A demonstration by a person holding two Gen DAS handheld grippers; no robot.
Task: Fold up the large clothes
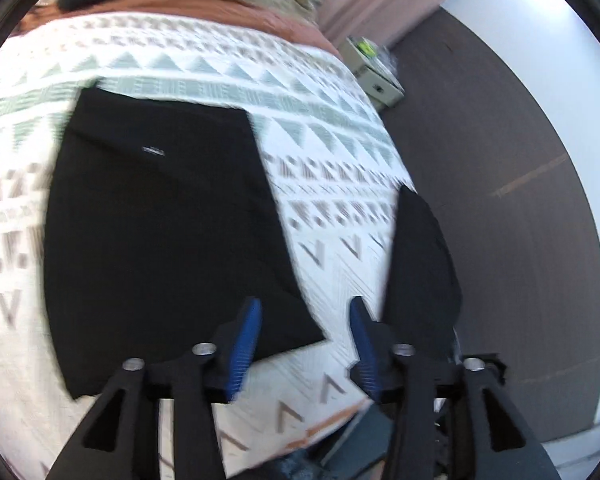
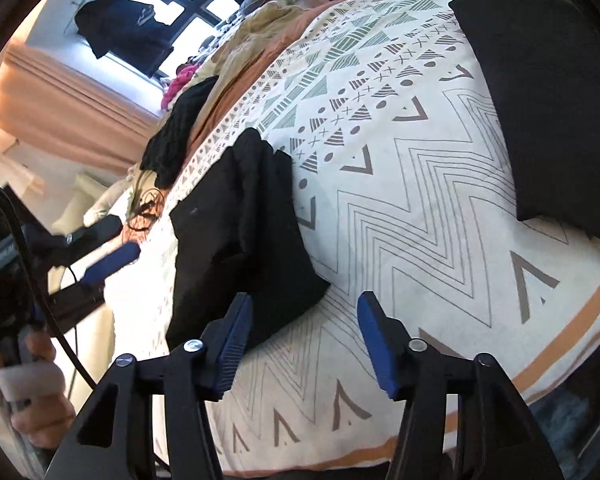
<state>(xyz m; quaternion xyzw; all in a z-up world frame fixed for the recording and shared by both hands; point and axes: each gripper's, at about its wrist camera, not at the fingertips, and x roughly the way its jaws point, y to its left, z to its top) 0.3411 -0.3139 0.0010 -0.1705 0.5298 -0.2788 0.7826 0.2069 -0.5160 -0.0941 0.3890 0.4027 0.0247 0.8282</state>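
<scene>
A black garment (image 1: 160, 216) lies flat, folded, on the patterned bedspread (image 1: 332, 216) in the left wrist view. My left gripper (image 1: 306, 312) is open and empty, hovering over the garment's near right corner. In the right wrist view the same kind of black cloth (image 2: 244, 232) lies bunched on the bedspread (image 2: 412, 208), and my right gripper (image 2: 304, 300) is open and empty just above its near edge. The left gripper (image 2: 112, 260), held in a hand, shows at the left of the right wrist view. A second black cloth piece (image 1: 420, 264) hangs at the bed's right edge.
A dark cushion or folded cloth (image 2: 552, 92) lies at the far right of the bed. Piled clothes (image 2: 180, 136) sit along the far side near the window. A white box (image 1: 376, 72) stands beyond the bed. Dark floor (image 1: 500, 200) lies to the right.
</scene>
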